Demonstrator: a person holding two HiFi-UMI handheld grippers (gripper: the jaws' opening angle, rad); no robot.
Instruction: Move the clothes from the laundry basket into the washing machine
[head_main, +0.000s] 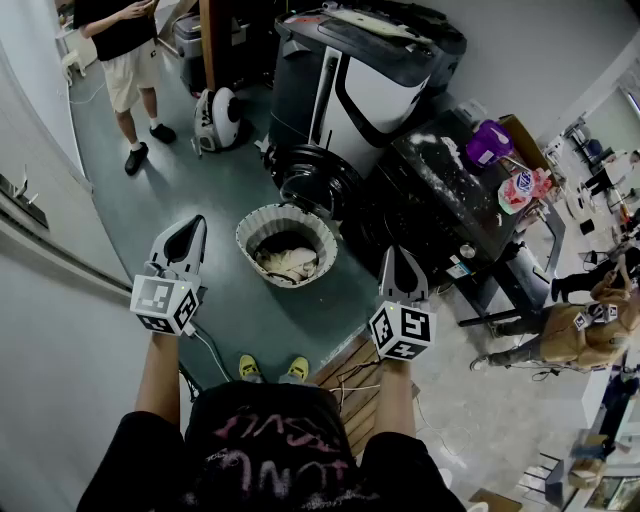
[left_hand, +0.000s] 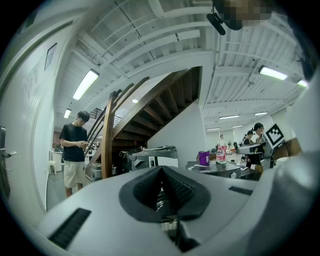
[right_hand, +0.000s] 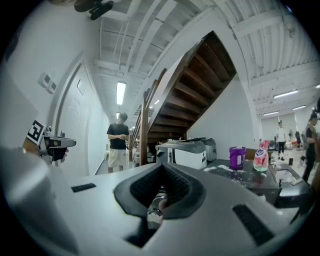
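Note:
A round white laundry basket (head_main: 287, 245) stands on the green floor with pale clothes (head_main: 288, 262) in it. Behind it is the washing machine (head_main: 350, 90), dark and white, with its round door (head_main: 318, 180) hanging low at the front. My left gripper (head_main: 190, 236) is held level to the left of the basket, jaws shut and empty (left_hand: 161, 170). My right gripper (head_main: 398, 262) is held level to the right of the basket, also shut with nothing in it (right_hand: 162, 167). Both grippers are apart from the basket and nearer to me than it.
A dark table (head_main: 450, 200) with a purple jug (head_main: 488, 142) and a pink-labelled bottle (head_main: 520, 188) stands right of the machine. A person (head_main: 125, 50) in a black shirt stands at the back left by a wooden staircase post (head_main: 207, 40). A white wall (head_main: 50, 330) runs along the left.

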